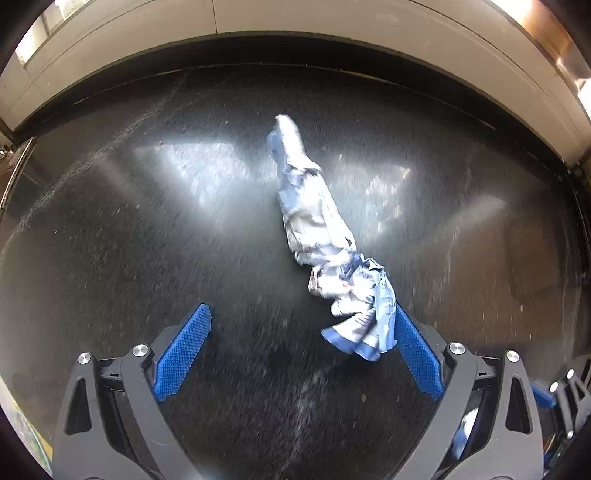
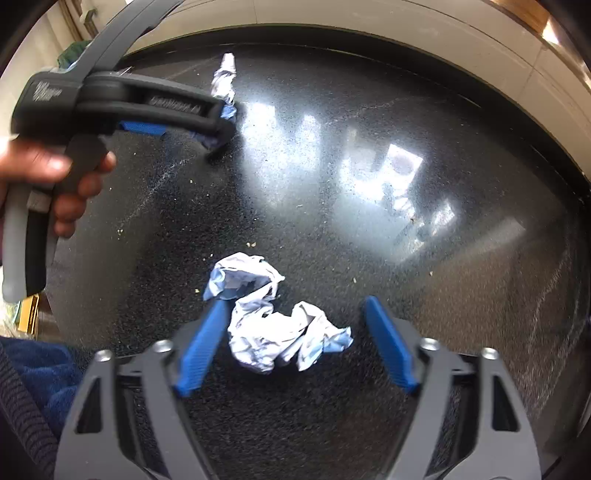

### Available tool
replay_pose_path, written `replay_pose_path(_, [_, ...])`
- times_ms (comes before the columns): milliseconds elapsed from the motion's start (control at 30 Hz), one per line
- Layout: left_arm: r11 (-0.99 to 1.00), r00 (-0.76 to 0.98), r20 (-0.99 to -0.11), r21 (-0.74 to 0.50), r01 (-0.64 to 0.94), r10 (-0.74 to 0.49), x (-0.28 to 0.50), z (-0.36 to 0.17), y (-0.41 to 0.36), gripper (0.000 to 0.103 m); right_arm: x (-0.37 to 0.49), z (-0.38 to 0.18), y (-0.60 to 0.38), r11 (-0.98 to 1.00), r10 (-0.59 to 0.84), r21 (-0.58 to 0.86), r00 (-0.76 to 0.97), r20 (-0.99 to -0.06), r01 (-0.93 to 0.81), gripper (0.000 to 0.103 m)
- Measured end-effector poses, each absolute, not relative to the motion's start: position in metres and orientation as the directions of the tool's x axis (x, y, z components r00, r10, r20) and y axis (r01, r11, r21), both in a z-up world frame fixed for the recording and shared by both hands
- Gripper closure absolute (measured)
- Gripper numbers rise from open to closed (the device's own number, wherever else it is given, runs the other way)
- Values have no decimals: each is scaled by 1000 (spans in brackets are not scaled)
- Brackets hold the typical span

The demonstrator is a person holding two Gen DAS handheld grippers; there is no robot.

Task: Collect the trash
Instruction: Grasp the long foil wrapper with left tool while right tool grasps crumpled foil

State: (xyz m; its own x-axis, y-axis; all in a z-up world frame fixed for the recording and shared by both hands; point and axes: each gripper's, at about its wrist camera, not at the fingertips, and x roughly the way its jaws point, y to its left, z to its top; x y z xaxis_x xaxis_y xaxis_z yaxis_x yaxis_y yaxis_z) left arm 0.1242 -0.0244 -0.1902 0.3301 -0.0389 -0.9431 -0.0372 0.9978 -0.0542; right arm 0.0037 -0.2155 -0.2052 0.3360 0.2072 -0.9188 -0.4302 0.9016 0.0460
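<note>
Crumpled paper lies in two separate pieces on a dark, speckled, glossy countertop that carries bright reflected patches of light. In the left wrist view, the left gripper points steeply down with its blue-padded jaws spread wide; a long twisted wrapper, white with blue print, stretches from the middle of the counter towards the gripper, and its lower end lies against the inner face of the pad on the right of that view, while the other pad stands well apart from it with bare counter between. The jaws are not pressing on it. In the right wrist view, the right gripper hangs over a crumpled paper wad, white and pale blue, which sits between the two blue pads: the pad on the left of that view touches or just overlaps the wad's edge, the other stands clear of it, so the jaws are partly apart and nothing is clamped. The same view shows a hand around the handle of the left gripper at upper left, with the long wrapper beyond its tip, well apart from the wad. Small crumbs are scattered near the wad. The counter's far edge curves along a pale wall band, close behind the long wrapper; to the right of both pieces the counter is open and bare.
</note>
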Motion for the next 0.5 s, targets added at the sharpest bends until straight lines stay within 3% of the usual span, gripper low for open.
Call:
replay_pose_path(67, [998,334,-942,-46,-33,-32,133,-191,-26,10,6,-203,-216,895,211,37,348,-914,-444,57])
replay_pose_path(233, [999,354,-934,-45,14,-47,152,-192,-34,13,12,-197,-220,890,247,76,335,-909,-449,65])
replay_pose_path(367, [993,390,-920,26,116,-22,158,-185,-51,67,12,-189,-224,905,251,90,352,-902,-415,65])
replay_pose_path(500, [989,402,-915,24,146,-38,154,-175,-53,71,13,-174,-229,922,242,89,383,-891,-376,65])
